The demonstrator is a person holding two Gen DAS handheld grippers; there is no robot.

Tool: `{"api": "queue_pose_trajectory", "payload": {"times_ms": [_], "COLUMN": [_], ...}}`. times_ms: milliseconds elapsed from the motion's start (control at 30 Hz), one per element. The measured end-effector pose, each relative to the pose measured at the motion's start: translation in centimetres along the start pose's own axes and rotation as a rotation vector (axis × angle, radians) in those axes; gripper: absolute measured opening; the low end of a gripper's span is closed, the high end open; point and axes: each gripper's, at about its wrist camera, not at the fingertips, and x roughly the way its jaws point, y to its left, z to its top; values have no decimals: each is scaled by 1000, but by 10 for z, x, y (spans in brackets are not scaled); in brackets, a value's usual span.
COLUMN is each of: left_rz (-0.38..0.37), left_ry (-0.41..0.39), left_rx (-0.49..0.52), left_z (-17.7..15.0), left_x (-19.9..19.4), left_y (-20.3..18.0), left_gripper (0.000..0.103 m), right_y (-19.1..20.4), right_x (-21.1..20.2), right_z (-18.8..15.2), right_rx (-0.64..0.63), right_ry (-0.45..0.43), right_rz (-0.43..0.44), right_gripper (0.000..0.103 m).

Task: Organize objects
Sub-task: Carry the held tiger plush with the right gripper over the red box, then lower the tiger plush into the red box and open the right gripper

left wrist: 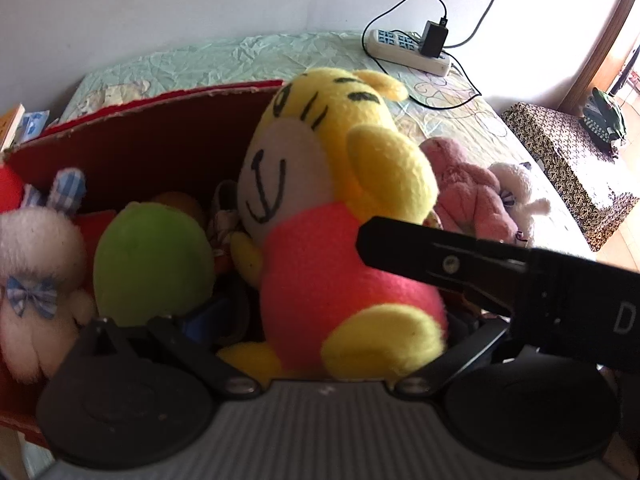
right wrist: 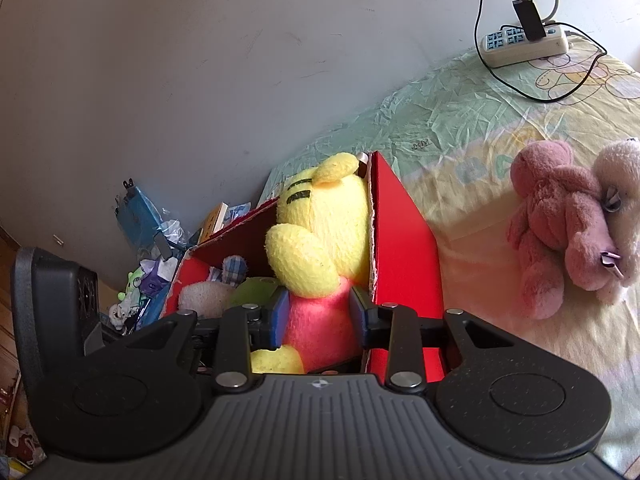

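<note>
A yellow plush tiger in a pink shirt stands upright inside a red cardboard box. My right gripper is shut on its pink body, one blue-padded finger on each side. In the left wrist view the tiger fills the middle, and the right gripper's black finger lies across its side. The left gripper's own fingertips are hidden behind the tiger, so I cannot tell its state. A green plush and a white bunny with a blue bow lie in the box.
A pink plush bear and a white plush lie on the bed to the right of the box. A power strip with a charger and cable sits at the far end of the bed by the wall. Clutter lies on the floor left of the box.
</note>
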Motion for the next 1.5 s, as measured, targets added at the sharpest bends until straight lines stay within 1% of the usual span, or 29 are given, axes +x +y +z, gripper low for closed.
{"api": "queue_pose_trajectory", "payload": {"times_ms": [233, 433, 700, 800, 833, 1033, 1167, 1300, 1400, 1500], "left_rz": [30, 72, 156, 188, 194, 265, 332, 344, 381, 387], "left_ry": [-4, -10, -29, -39, -44, -77, -100, -128, -157, -171], "left_rx": [-29, -39, -62, -73, -77, -91, -89, -100, -88, -84], "left_z": [-2, -2, -5, -5, -5, -3, -4, -3, -3, -1], "left_x": [-1, -5, -12, -17, -20, -35, -43, -56, -64, -67], "left_y": [-3, -7, -16, -21, -23, -42, -55, -67, -82, -95], "left_gripper": [102, 102, 101, 101, 101, 102, 101, 102, 102, 102], "right_y": [-7, -3, -11, -13, -14, -23, -29, -35, -40, -46], "right_x": [-1, -2, -7, -11, -14, -27, -34, -44, -51, -58], "right_z": [1, 0, 1, 3, 4, 14, 18, 24, 29, 33], "right_rx": [31, 8, 42, 41, 40, 34, 23, 9, 3, -1], "right_ry": [16, 33, 72, 84, 85, 87, 96, 95, 92, 92], "right_rz": [34, 39, 97, 120, 129, 172, 194, 216, 228, 237], "right_gripper": [32, 31, 31, 34, 36, 37, 37, 37, 37, 37]}}
